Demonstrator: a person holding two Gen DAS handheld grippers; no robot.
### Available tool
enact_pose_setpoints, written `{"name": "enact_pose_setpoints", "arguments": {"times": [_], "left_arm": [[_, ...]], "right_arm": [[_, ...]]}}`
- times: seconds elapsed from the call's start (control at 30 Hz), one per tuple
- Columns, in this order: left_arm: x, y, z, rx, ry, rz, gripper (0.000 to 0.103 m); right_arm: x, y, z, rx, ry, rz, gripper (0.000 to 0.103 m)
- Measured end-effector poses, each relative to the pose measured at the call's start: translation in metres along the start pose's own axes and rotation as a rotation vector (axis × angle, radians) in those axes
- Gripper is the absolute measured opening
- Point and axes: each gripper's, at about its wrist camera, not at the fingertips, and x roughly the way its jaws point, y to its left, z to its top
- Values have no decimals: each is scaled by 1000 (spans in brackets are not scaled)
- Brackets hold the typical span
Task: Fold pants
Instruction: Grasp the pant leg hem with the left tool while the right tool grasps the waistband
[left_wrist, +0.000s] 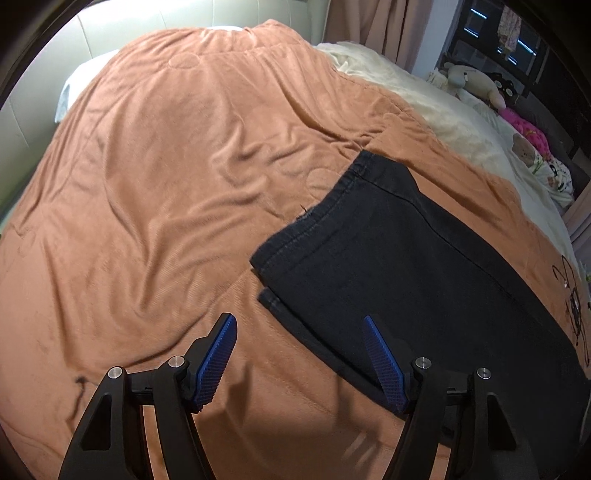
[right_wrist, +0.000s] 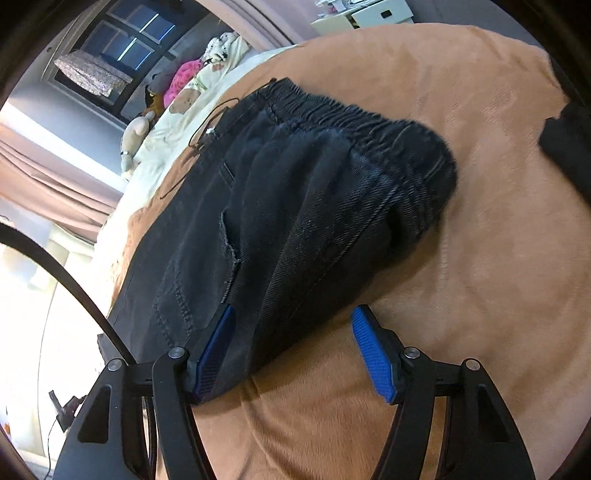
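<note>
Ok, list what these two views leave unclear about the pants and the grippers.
- Pants, left wrist view: the lower right part runs out of frame, so the full length is cut off.
- Pants, right wrist view: the raised waistband fold hides the layers beneath.
- Right hand-held gripper: open, but cloth covers the left finger's pad, so contact there is unclear.
- Left hand-held gripper: open; its height above the orange blanket cannot be judged.

Matt black denim pants (right_wrist: 303, 192), soft fuzzy orange blanket (left_wrist: 166, 166), ribbed blue tong pads (left_wrist: 218, 360)
</note>
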Motion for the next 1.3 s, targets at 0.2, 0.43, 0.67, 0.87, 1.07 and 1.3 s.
{"name": "enact_pose_setpoints", "arguments": {"times": [0.2,0.43,0.67,0.87,1.07,1.3], "left_arm": [[34,8,-7,-73,64,-26,58],[52,20,-14,-144,78,-70,56],[64,25,-19,-203,74,-120,56],[65,18,-20,-213,46,-99,56],[66,11,-25,-255,27,-111,55],[75,20,-23,-303,-9,-123,44]], "right_arm": [[-1,2,-3,-44,-49,-33,59],[-6,9,-19,-70,-80,-48,45],[5,11,-11,-54,-53,-38,45],[-3,20,-3,-61,-114,-50,6],[-30,28,1,-84,-225,-74,6],[-16,14,-19,-3,-188,-74,7]]}}
